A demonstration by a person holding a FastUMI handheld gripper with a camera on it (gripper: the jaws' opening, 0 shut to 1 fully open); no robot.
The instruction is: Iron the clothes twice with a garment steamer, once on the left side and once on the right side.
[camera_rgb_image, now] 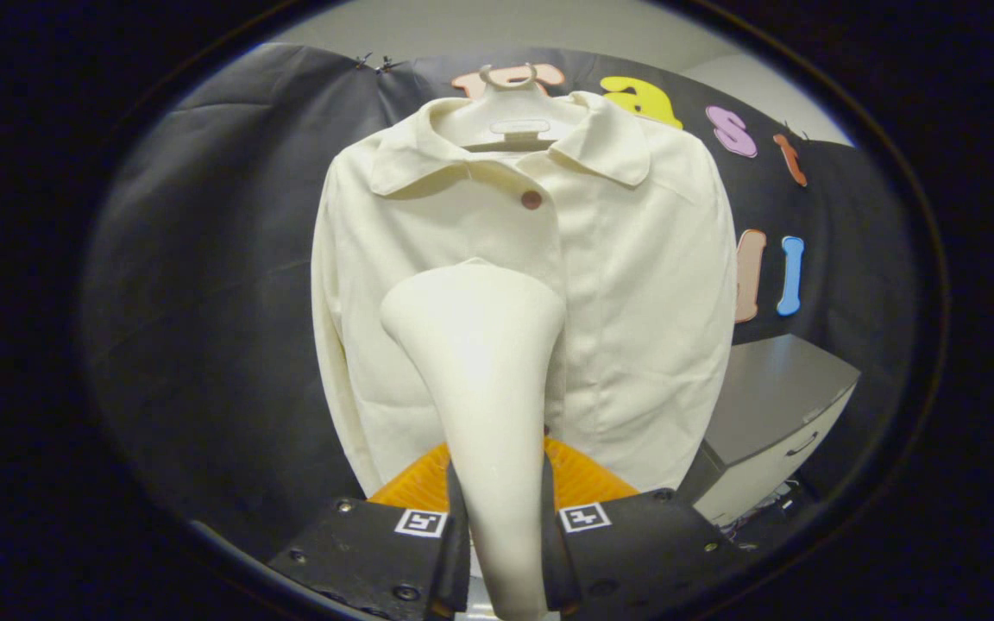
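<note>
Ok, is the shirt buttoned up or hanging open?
Buttoned, as far as shows: the shirt hangs on its hanger, front panels overlapping, top button fastened. The steamer, clamped in the hand-held gripper, hides part.

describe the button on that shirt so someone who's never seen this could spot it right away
Start at the cream shirt hanging on a pale hanger against the black cloth wall. Just below the collar, on the centre placket, above the steamer gripped in the jaws of the gripper, sits the button. It is the shirt's one small reddish-brown dot.

Even, soft light; fisheye bending at the edges; glare whitens the near garment steamer [480, 379].
</note>
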